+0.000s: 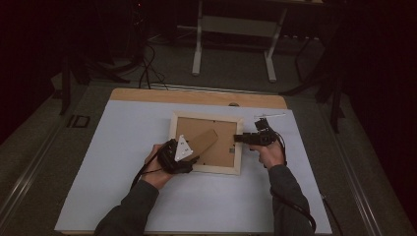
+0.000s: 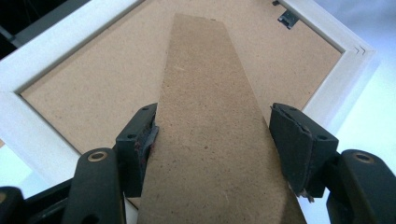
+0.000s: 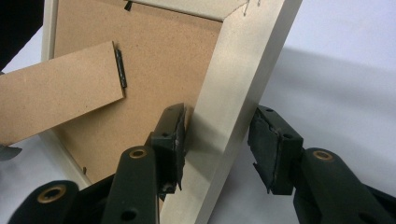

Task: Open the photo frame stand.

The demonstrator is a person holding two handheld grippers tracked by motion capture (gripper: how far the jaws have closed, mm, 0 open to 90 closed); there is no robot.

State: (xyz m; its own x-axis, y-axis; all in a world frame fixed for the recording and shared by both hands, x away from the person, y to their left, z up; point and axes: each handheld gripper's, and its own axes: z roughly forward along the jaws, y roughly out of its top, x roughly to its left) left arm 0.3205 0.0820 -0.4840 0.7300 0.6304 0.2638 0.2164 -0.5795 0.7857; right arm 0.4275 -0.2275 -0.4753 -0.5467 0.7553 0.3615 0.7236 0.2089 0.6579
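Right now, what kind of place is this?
Probably a lab or recording workspace: a table under a white sheet holds a picture frame lying face down, cables trail over the dark floor, and a white-legged desk stands behind.

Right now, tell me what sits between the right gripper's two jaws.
The picture frame's pale side rail runs up between the jaws of the right gripper in the right gripper view. One pad lies against its inner edge; the other stands off, with a gap showing.

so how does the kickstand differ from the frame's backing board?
The kickstand is a narrow tapering strip; the backing board is a wide panel enclosed by the pale frame. The kickstand lifts off on a hinge; the backing board sits flat. Both are brown fibreboard.
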